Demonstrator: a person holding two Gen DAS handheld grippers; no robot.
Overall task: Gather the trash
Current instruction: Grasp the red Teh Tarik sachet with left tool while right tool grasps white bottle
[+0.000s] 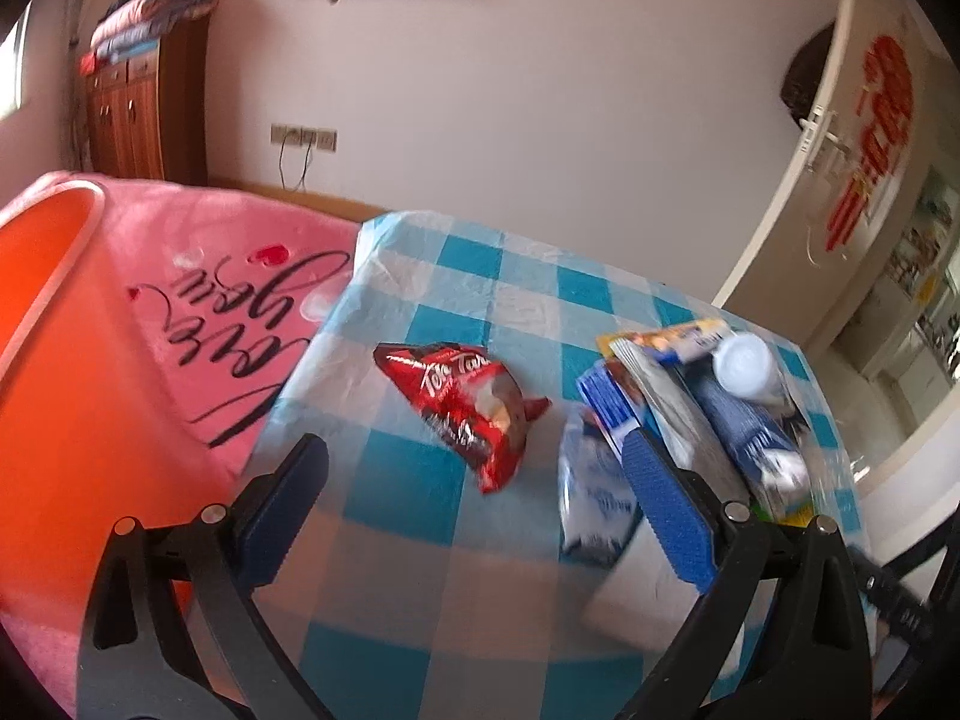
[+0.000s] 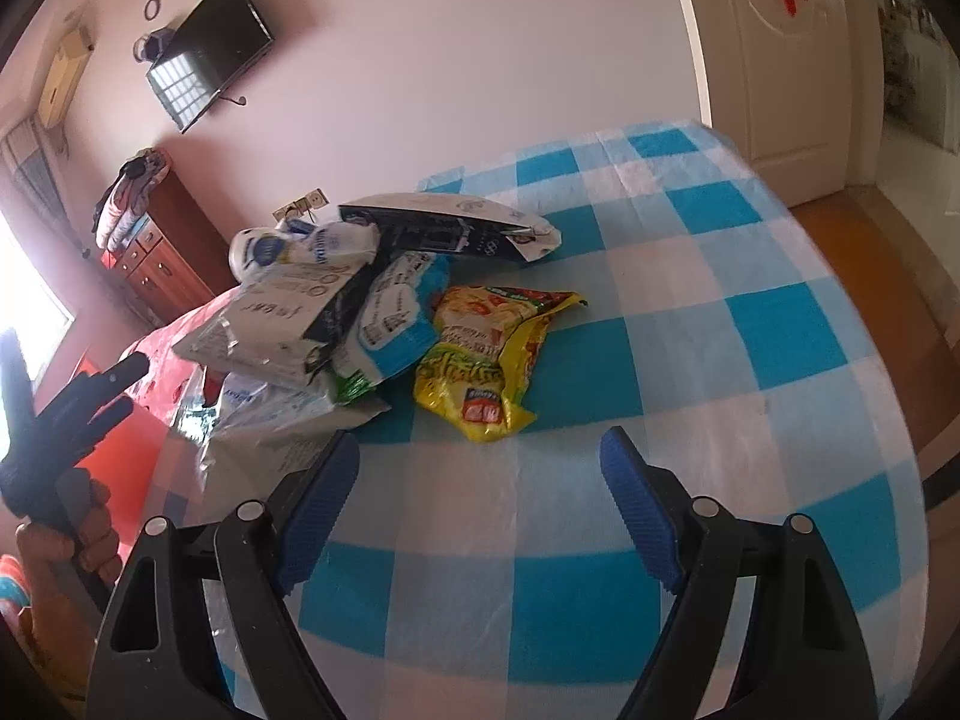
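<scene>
Both grippers (image 1: 474, 468) (image 2: 480, 456) gape empty — blurred wrapper pile (image 2: 336, 312) half hides the bottle (image 2: 264, 252).

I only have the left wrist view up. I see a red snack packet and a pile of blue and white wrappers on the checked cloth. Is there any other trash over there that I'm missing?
Observer: Yes. The right wrist view shows a yellow noodle packet lying flat beside the pile of wrappers.
Operator: Is the right gripper holding anything?
Observer: No. The right gripper is open and empty, above the checked cloth just short of the yellow packet.
Operator: Does anything lie on the yellow packet?
Observer: Its left edge sits under or against a white and blue wrapper; the rest is uncovered.
</scene>
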